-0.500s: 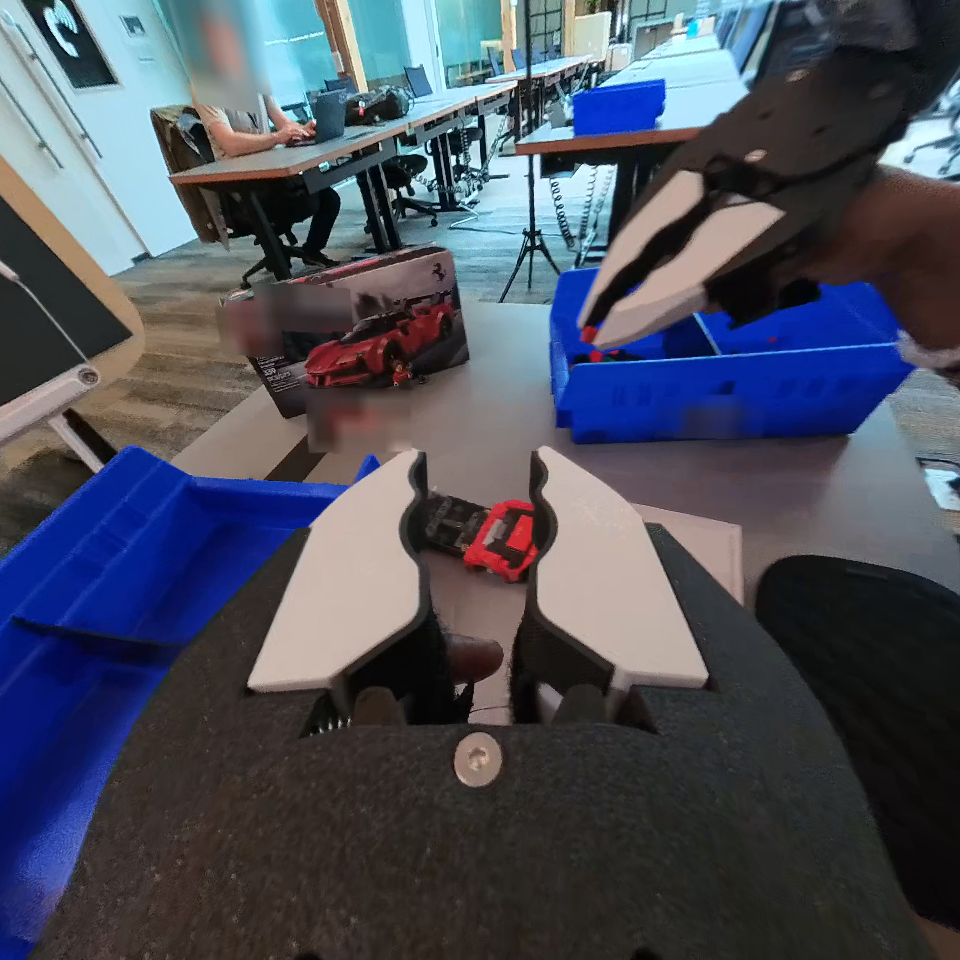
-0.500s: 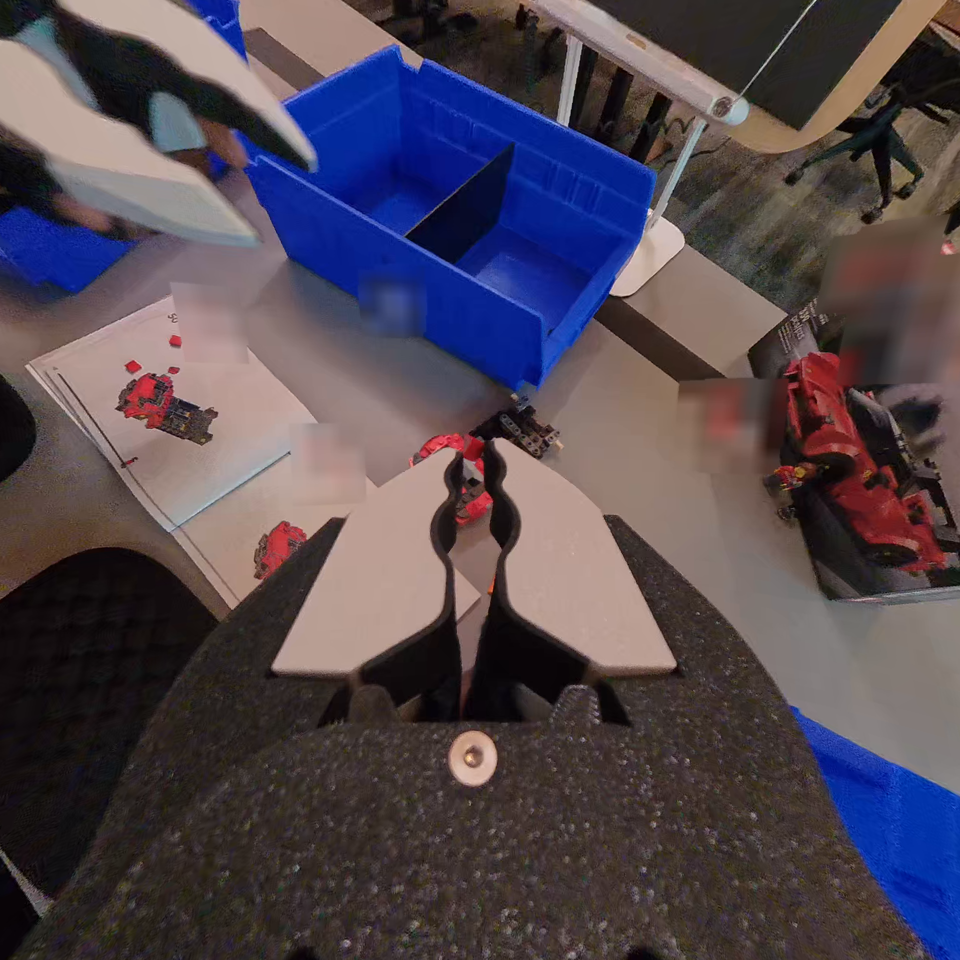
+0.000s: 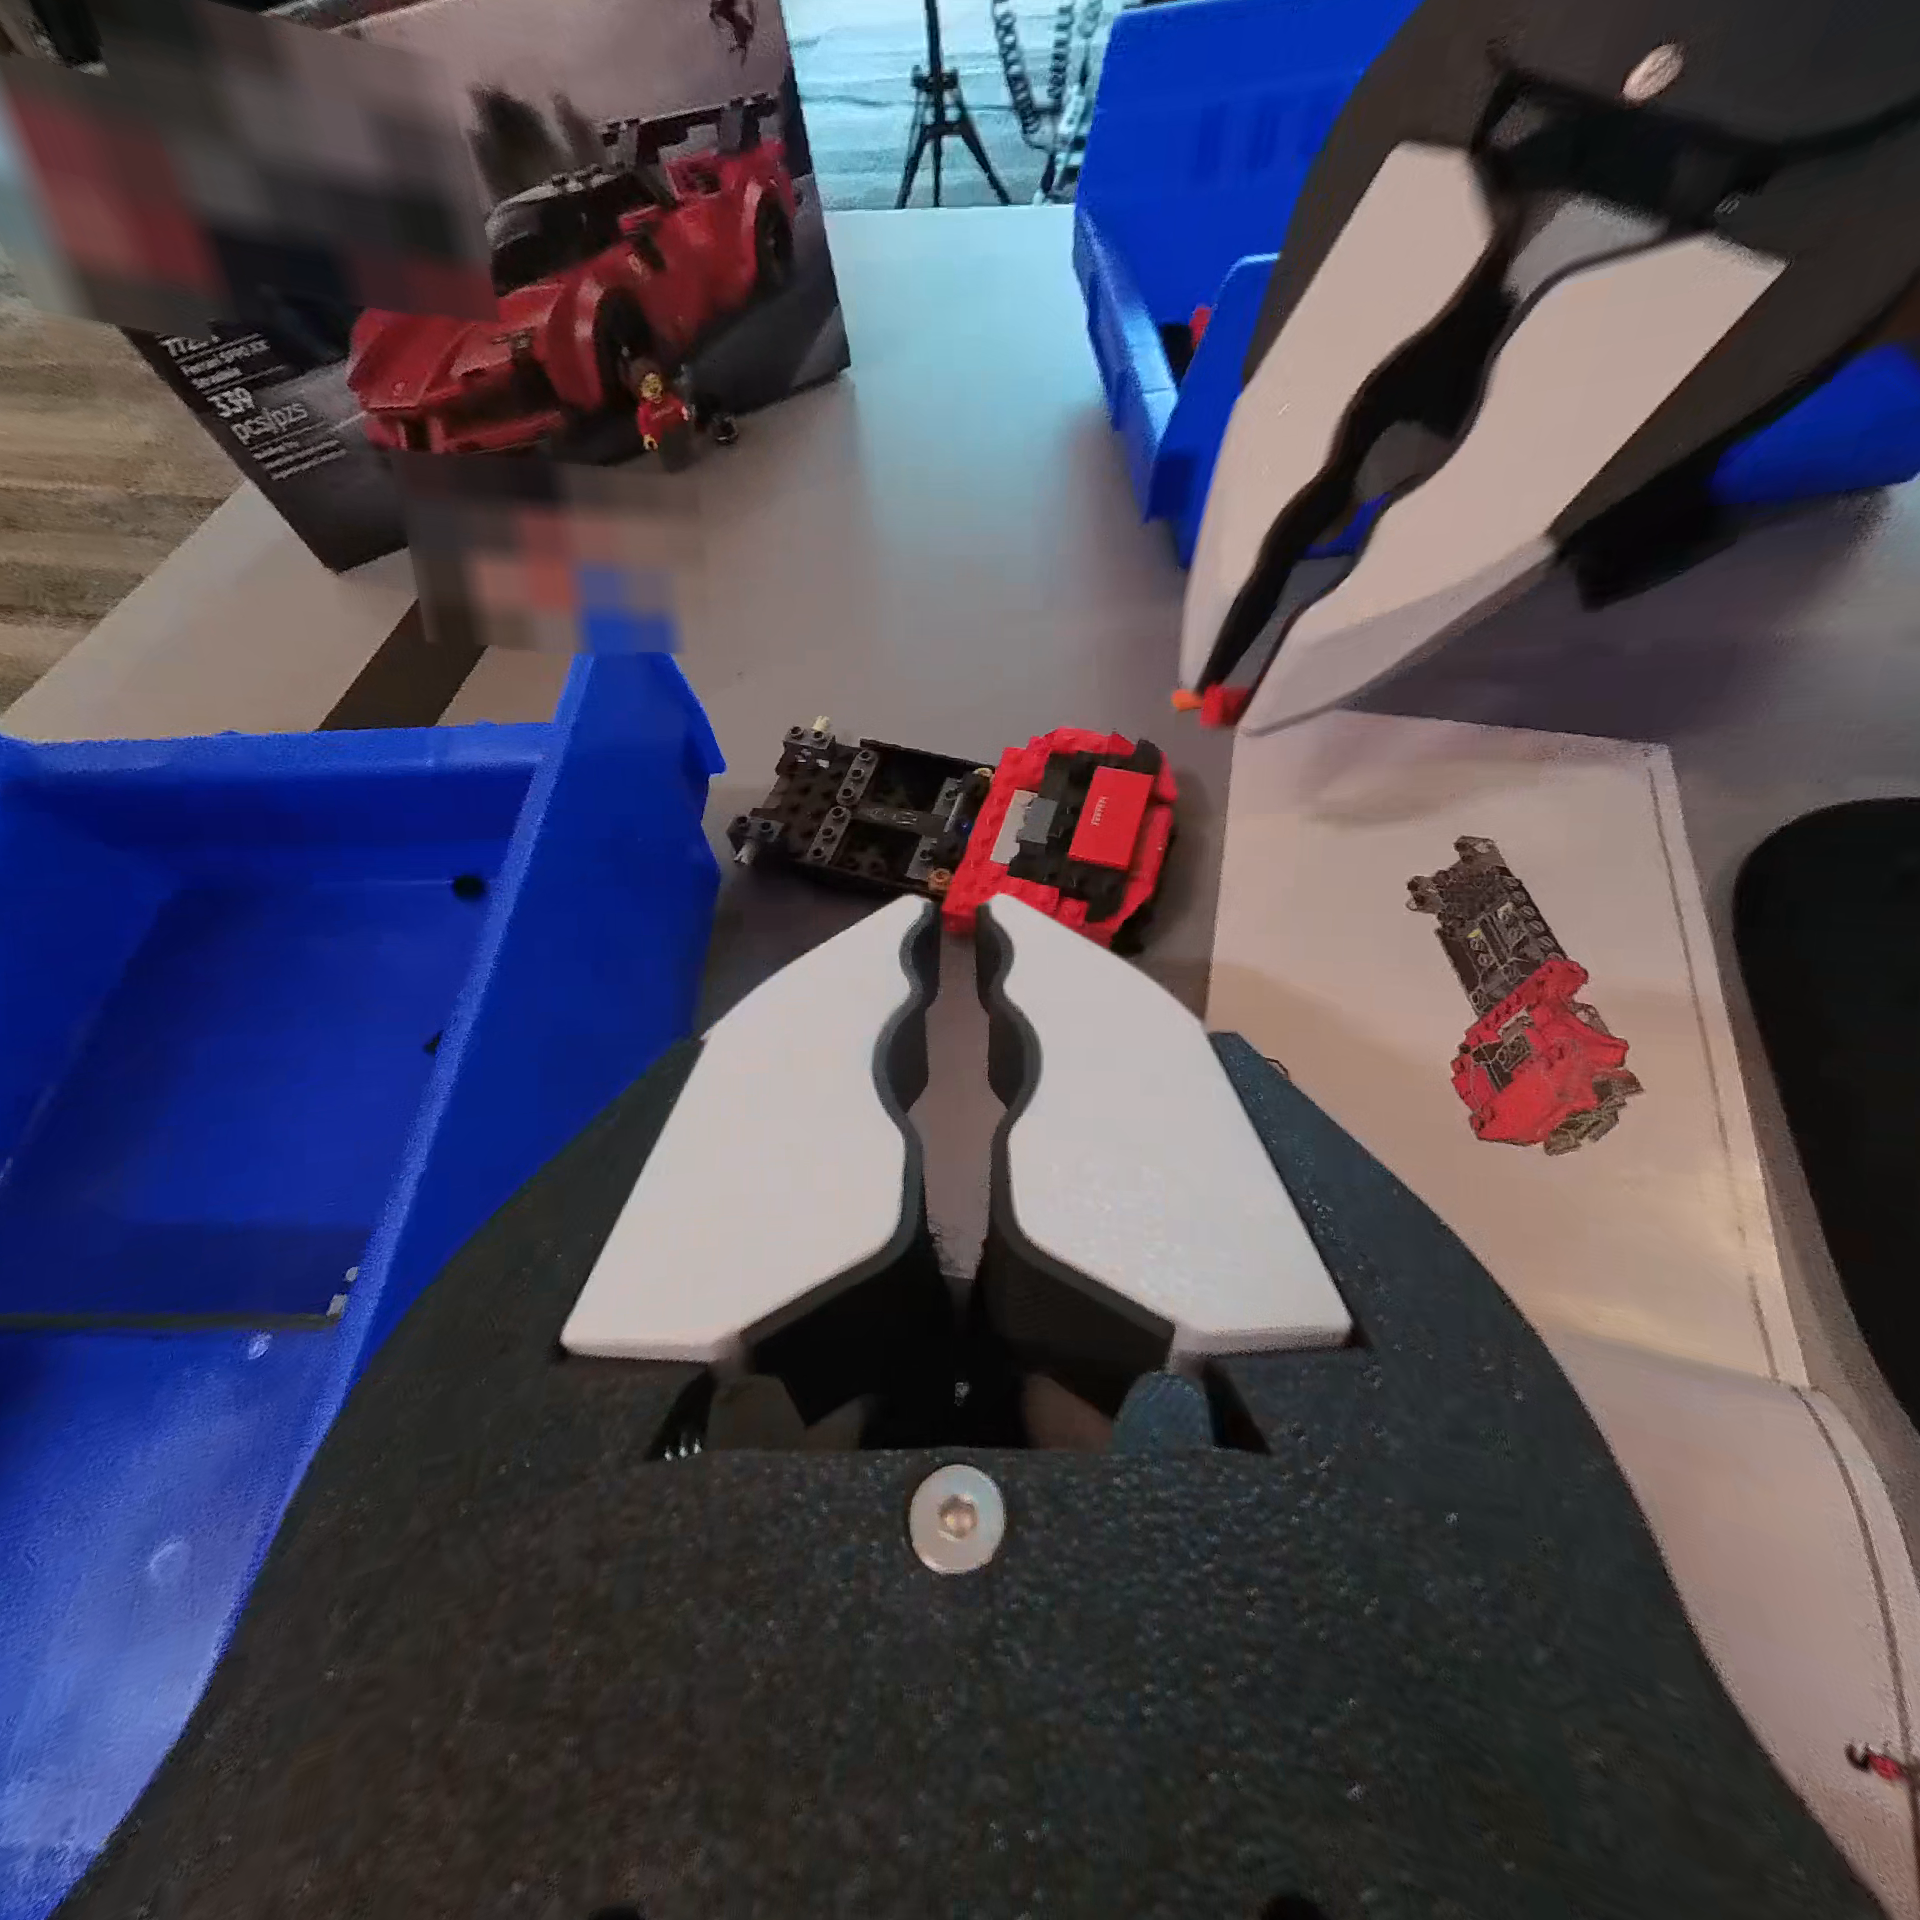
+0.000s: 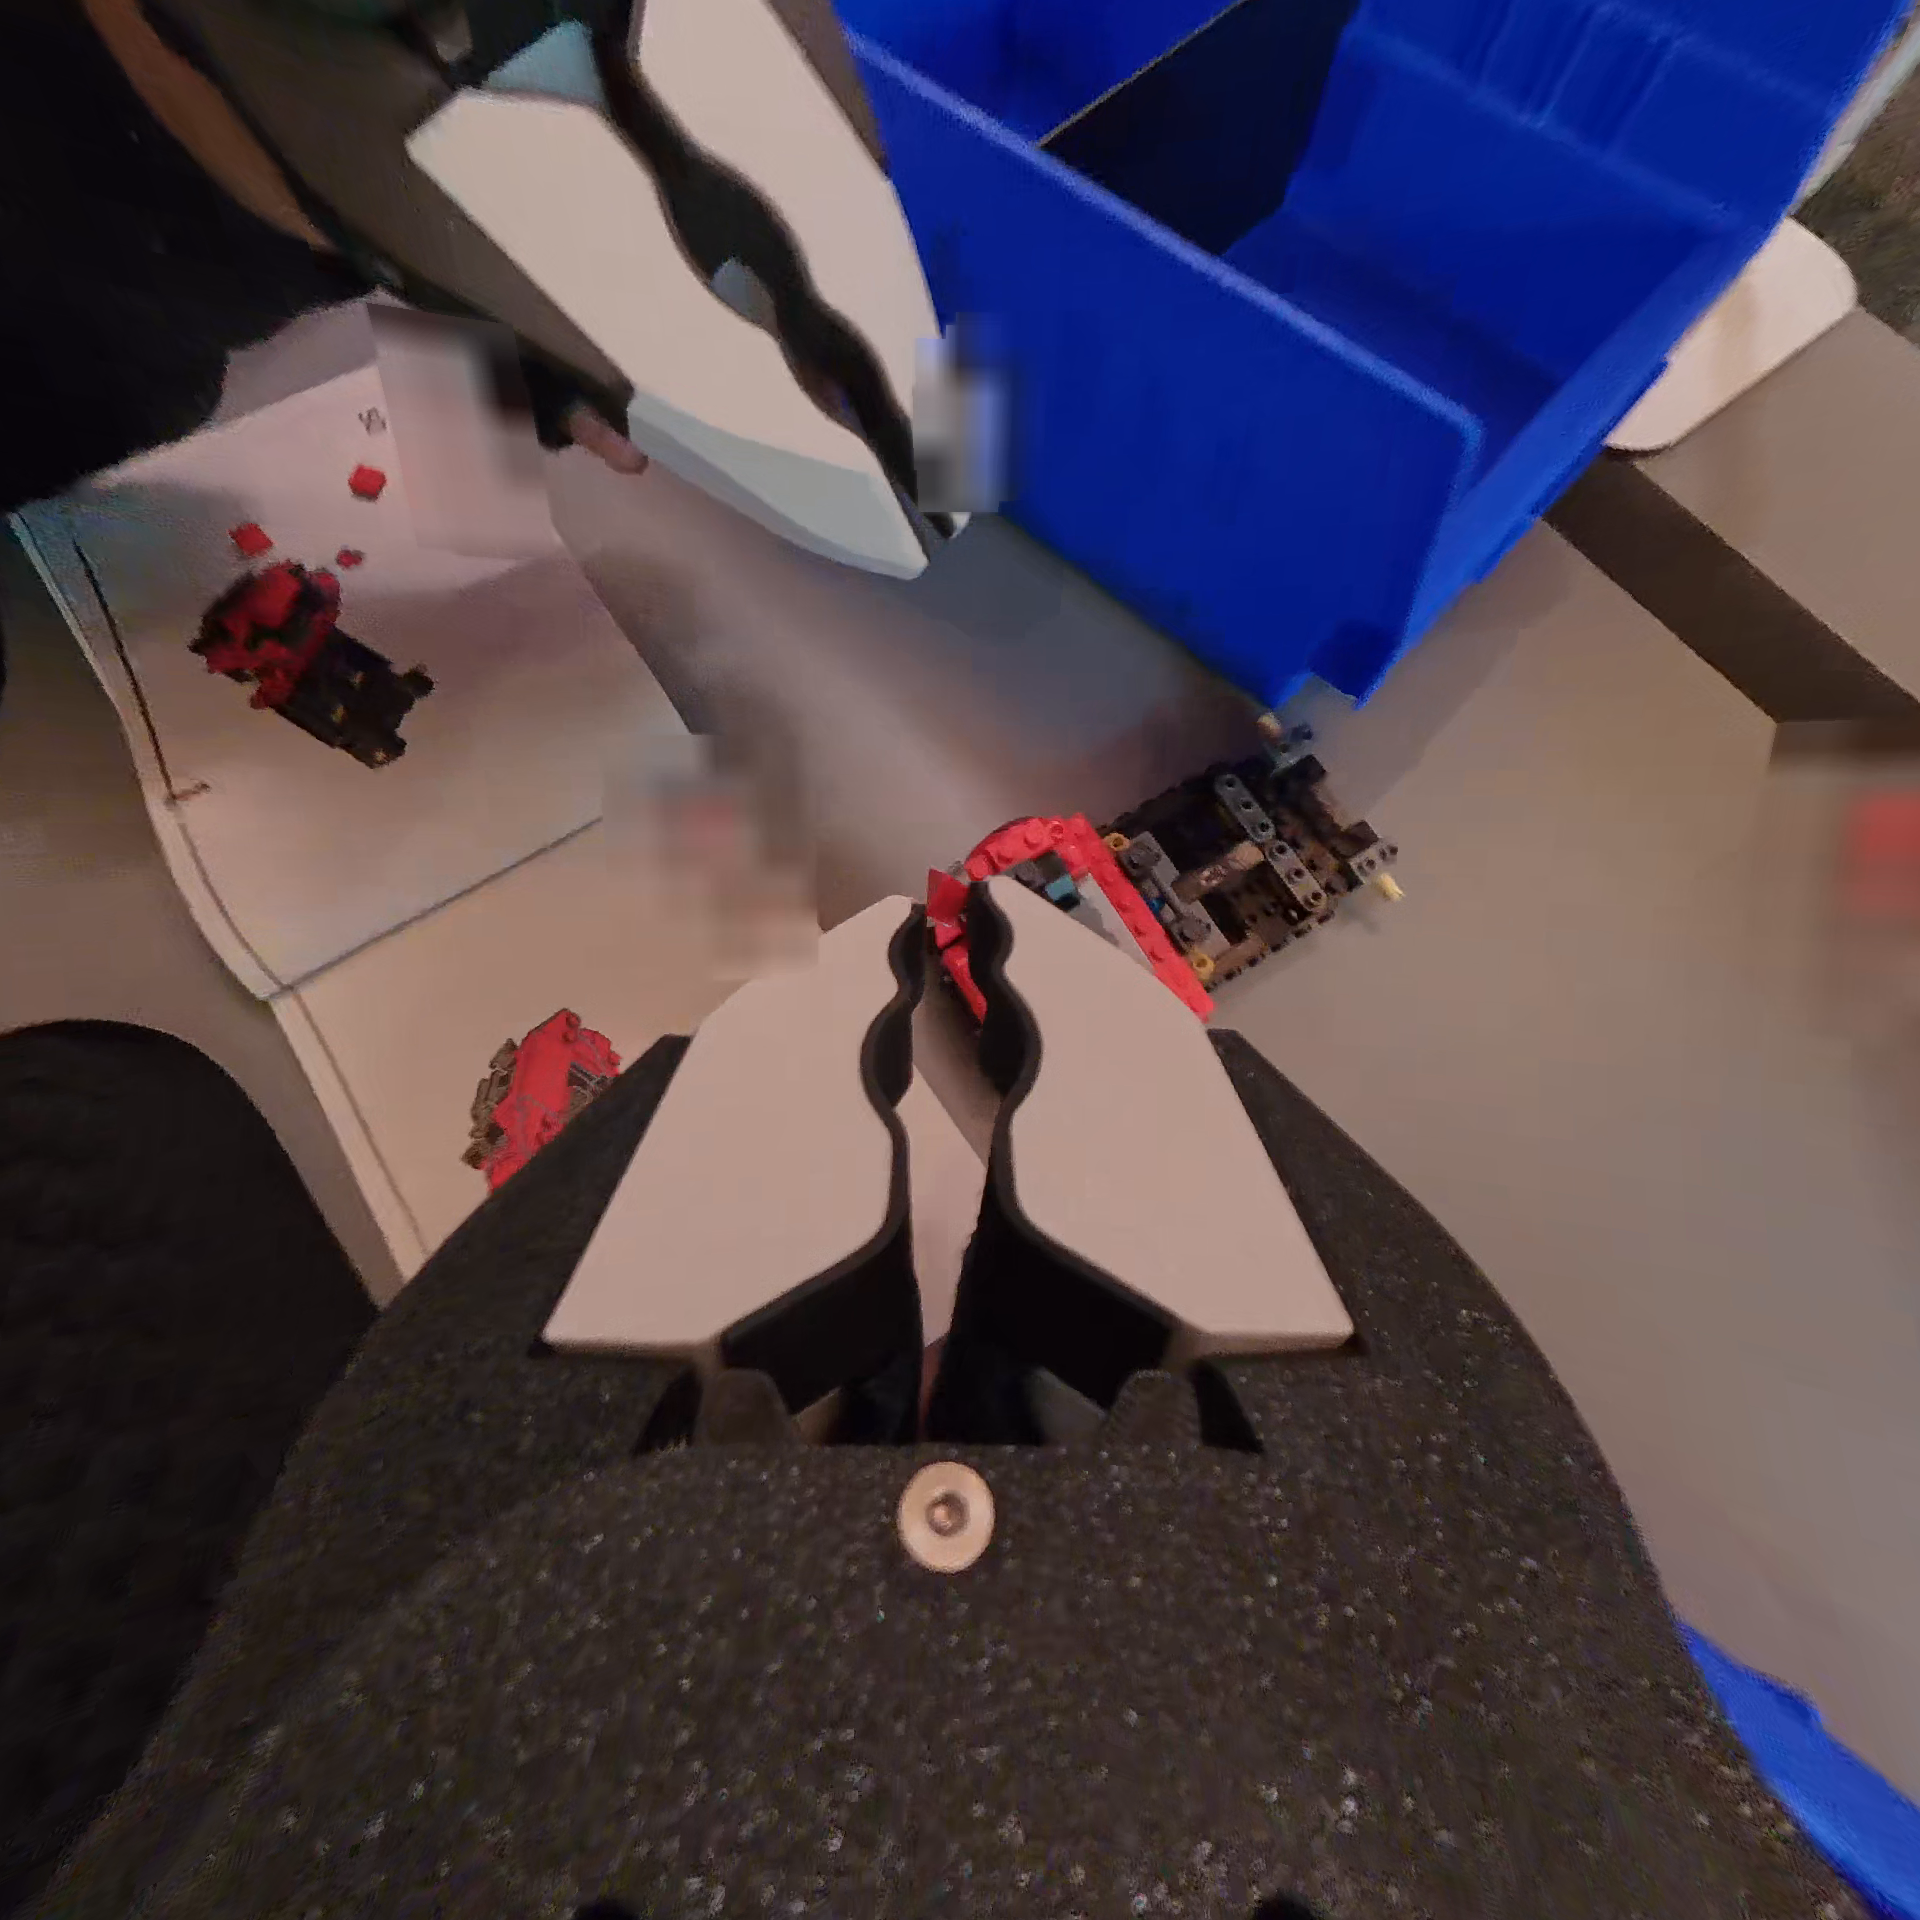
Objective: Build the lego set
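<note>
A partly built lego car (image 3: 966, 831), black chassis with a red front, lies on the grey table; it also shows in the right wrist view (image 4: 1195, 894). My left gripper (image 3: 958, 914) is shut and empty, its tips just short of the car's red end; it also shows in the right wrist view (image 4: 920, 540). My right gripper (image 4: 948, 909) is shut on a small red piece (image 4: 945, 896) and holds it just in front of the car's red end. In the left wrist view the right gripper (image 3: 1221, 707) hangs to the car's upper right with the red piece (image 3: 1210, 704) at its tips.
An empty divided blue bin (image 3: 312, 935) stands left of the car, also seen in the right wrist view (image 4: 1351, 364). A second blue bin (image 3: 1132, 312) is at the back right. The set's box (image 3: 520, 260) stands behind. An open instruction booklet (image 3: 1455, 935) lies right of the car, beside a black rounded object (image 3: 1829, 1039). The gap from one gripper's tips to the other's is roughly 7 cm.
My left gripper has gone from open to shut and has come lower, nearer the car. My right gripper has come down from over the back bin to the car, still holding the red piece.
</note>
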Tool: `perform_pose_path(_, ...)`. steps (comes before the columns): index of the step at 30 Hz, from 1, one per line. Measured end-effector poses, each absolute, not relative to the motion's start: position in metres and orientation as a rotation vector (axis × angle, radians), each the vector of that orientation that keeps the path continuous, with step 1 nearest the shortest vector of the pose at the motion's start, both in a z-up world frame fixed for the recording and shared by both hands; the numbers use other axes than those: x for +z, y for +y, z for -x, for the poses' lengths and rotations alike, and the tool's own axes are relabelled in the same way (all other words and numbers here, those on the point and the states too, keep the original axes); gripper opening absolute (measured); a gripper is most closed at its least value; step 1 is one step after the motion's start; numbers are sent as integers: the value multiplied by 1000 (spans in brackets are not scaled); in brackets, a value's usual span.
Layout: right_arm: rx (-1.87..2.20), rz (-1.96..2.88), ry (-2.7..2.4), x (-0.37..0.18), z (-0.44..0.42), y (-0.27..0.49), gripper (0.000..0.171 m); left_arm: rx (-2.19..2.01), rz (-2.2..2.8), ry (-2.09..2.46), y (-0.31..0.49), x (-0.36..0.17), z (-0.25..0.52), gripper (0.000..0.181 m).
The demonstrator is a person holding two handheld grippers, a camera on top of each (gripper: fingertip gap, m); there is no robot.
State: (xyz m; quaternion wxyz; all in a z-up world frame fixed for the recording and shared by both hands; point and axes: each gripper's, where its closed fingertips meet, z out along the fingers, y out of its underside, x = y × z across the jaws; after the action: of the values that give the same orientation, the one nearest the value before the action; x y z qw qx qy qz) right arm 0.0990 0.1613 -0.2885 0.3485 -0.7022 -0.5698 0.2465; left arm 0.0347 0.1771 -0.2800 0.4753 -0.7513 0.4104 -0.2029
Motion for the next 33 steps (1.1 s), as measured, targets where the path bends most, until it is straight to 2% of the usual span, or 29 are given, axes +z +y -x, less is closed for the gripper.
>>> perform_pose_path(8, 543, 1832, -1596, -322, -76, 174, 7, -482, 1836, 1073, 175, -299, -39, 10)
perform_pose_path(17, 581, 1908, -1546, -328, -75, 176, 8, -381, 1699, 1306, 163, -313, -57, 24)
perform_pose_path(24, 551, 1939, -1601, -330, -72, 175, 8, -407, 1719, 1311, 166, -322, -63, 8)
perform_pose_path(33, 486, 1860, -1760, -329, -74, 170, 8, -475, 1750, 1257, 171, -325, -64, 6)
